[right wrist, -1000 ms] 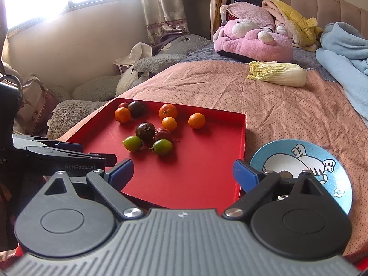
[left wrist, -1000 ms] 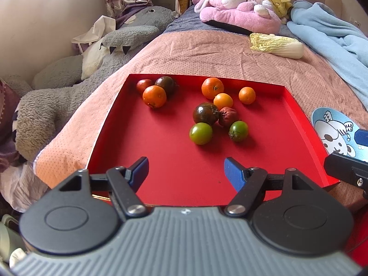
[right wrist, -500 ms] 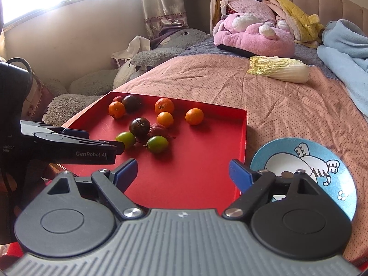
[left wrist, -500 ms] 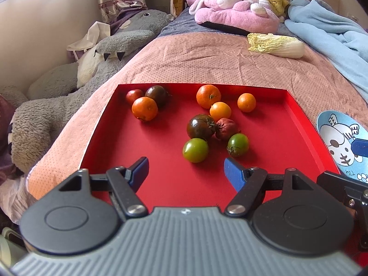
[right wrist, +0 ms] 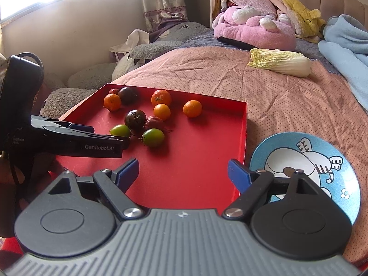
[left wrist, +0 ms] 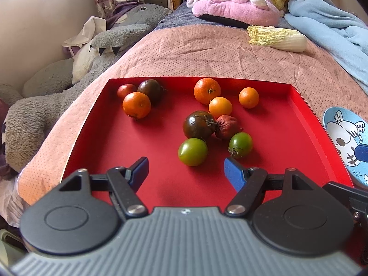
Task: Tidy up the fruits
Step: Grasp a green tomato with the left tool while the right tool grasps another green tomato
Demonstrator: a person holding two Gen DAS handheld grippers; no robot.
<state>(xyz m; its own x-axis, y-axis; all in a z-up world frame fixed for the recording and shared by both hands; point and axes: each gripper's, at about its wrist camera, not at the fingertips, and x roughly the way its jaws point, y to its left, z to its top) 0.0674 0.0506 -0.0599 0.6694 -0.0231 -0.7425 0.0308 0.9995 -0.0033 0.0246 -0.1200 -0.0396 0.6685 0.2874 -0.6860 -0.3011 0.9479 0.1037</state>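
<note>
A red tray on the bed holds several fruits: oranges, dark tomatoes, a shrivelled red fruit and two green tomatoes. My left gripper is open and empty, just short of the nearer green tomato; it also shows in the right wrist view. My right gripper is open and empty over the tray's near right corner, beside a blue cartoon plate.
The tray lies on a pink dotted bedspread. A napa cabbage lies beyond it, with a pink plush and a blue blanket at the back. A grey plush lies left of the bed.
Both grippers have moved forward toward the fruits. The green tomatoes are now close in front of the left gripper. Both stay open.
</note>
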